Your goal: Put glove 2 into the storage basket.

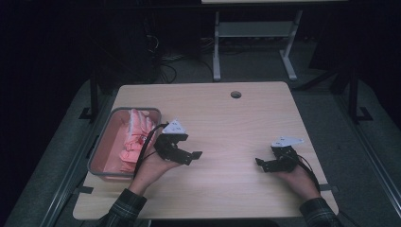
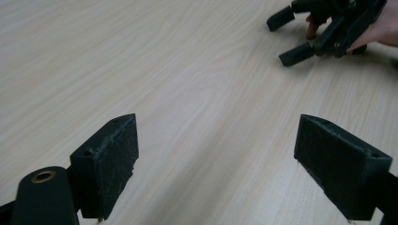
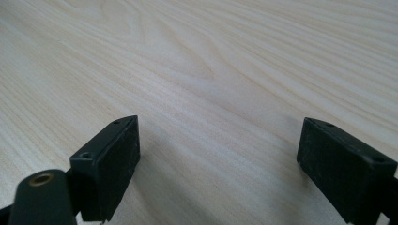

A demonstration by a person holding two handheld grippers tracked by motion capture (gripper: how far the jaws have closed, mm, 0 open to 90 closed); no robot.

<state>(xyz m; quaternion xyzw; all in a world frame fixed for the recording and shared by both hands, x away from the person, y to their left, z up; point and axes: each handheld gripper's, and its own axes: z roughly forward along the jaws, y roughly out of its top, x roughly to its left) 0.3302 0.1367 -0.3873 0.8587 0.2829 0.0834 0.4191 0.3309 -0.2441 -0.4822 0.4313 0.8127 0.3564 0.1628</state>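
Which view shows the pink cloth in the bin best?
The high view: the pink cloth lies heaped in the grey bin at the table's left edge, beside the left gripper. The two gripper views look across bare table, away from the bin.

A pale wood-grain table (image 1: 222,118) carries the scene, with a round cable hole (image 1: 236,94) near its far edge at twelve o'clock. A grey bin (image 1: 105,142) holding pink cloth (image 1: 132,139) sits on it at nine o'clock.
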